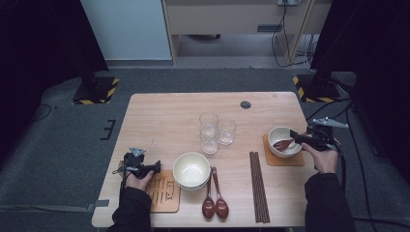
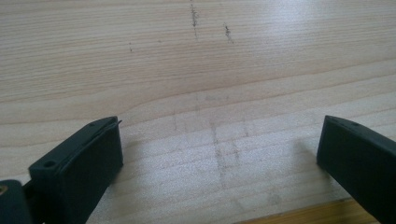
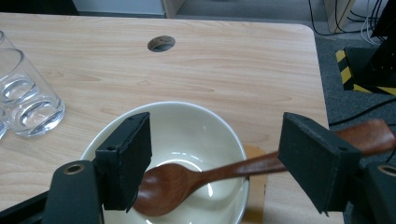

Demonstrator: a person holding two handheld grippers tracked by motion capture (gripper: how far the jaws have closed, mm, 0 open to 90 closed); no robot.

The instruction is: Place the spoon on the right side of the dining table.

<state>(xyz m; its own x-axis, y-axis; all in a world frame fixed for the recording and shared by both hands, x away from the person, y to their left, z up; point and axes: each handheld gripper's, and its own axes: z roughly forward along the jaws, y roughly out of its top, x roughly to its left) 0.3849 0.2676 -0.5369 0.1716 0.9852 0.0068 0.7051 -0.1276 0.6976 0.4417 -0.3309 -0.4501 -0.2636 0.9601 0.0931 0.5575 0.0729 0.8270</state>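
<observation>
A cream bowl (image 1: 283, 140) stands on a wooden coaster (image 1: 285, 158) at the table's right side. A brown wooden spoon (image 3: 173, 184) lies in the bowl (image 3: 187, 126), its handle slanting out over the rim to the right. My right gripper (image 3: 215, 158) hovers over the bowl with its jaws open wide; the spoon crosses the gap, its scoop by one jaw and its handle passing behind the other. My left gripper (image 1: 153, 167) rests low near the table's front left, open (image 2: 219, 149) over bare wood with nothing between its jaws.
Stacked cream bowls (image 1: 191, 169) sit front centre beside a patterned coaster (image 1: 164, 193). Two brown spoons (image 1: 215, 203) and dark chopsticks (image 1: 259, 186) lie near the front edge. Three glasses (image 1: 212, 130) cluster mid-table. A cable hole (image 1: 245, 104) marks the far side.
</observation>
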